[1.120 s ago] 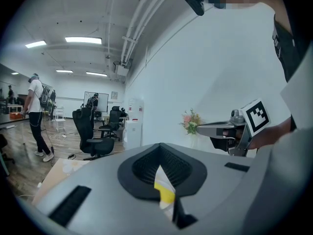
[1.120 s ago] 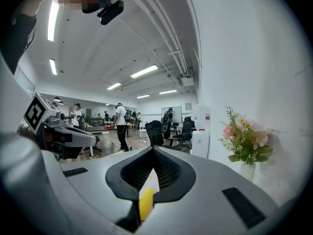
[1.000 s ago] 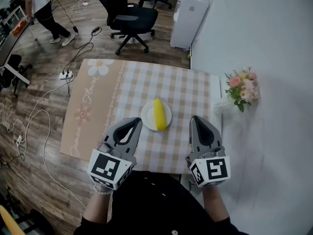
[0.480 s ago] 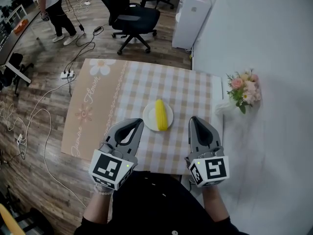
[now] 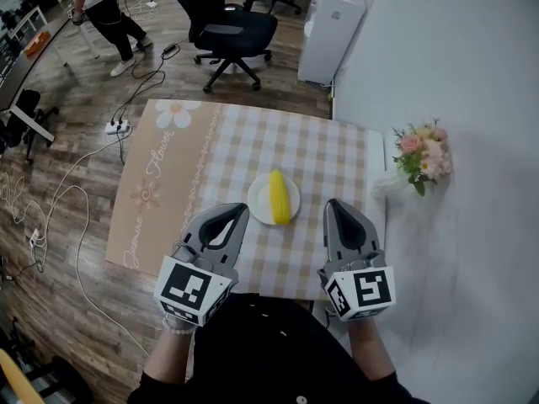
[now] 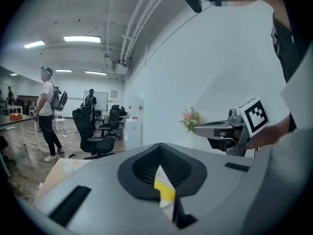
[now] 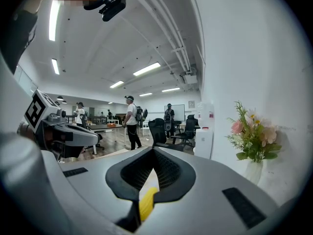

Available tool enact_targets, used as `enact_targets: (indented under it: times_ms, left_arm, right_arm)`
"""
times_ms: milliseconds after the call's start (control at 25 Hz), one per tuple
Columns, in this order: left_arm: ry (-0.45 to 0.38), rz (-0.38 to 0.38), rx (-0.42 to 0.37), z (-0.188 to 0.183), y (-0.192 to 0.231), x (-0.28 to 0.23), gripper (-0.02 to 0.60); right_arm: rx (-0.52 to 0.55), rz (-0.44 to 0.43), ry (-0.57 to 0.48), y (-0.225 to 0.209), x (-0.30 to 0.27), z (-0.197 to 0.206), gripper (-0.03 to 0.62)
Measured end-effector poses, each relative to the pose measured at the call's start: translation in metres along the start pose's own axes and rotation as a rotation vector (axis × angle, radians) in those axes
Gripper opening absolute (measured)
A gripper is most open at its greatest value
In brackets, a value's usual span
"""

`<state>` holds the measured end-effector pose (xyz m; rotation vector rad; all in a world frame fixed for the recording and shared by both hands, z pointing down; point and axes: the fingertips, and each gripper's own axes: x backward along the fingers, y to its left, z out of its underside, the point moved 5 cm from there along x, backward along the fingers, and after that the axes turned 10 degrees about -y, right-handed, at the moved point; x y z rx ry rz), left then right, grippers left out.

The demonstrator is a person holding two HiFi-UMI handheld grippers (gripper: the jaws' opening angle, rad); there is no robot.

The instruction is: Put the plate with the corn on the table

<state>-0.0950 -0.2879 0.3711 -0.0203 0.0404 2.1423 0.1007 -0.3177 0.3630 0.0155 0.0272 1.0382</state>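
Note:
A yellow corn cob (image 5: 279, 195) lies on a small white plate (image 5: 255, 199) that rests on the checked tablecloth (image 5: 320, 154) near the middle of the table. My left gripper (image 5: 239, 211) hovers just front-left of the plate, jaws shut and empty. My right gripper (image 5: 333, 204) hovers front-right of it, also shut and empty. Neither touches the plate. In the left gripper view a sliver of the corn (image 6: 165, 192) shows through the notch between the shut jaws. The right gripper view shows the same corn (image 7: 146, 203).
A vase of pink flowers (image 5: 418, 156) stands at the table's right edge by the white wall. Beyond the table are a black office chair (image 5: 223, 28) and a white cabinet (image 5: 328, 32). Cables (image 5: 59, 200) lie on the wooden floor at left, and a person (image 5: 105, 7) walks at far left.
Both grippers and the plate hold their places. The person at the far left has walked a little to the right.

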Motion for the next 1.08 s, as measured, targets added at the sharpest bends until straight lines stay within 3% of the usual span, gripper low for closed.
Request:
enact_targets:
  times_ms: [1080]
  left_arm:
    - [0.003, -0.002, 0.017, 0.0031, 0.0043, -0.0032, 0.012]
  right_arm:
    - [0.002, -0.01, 0.012, 0.0018, -0.0053, 0.002, 0.04]
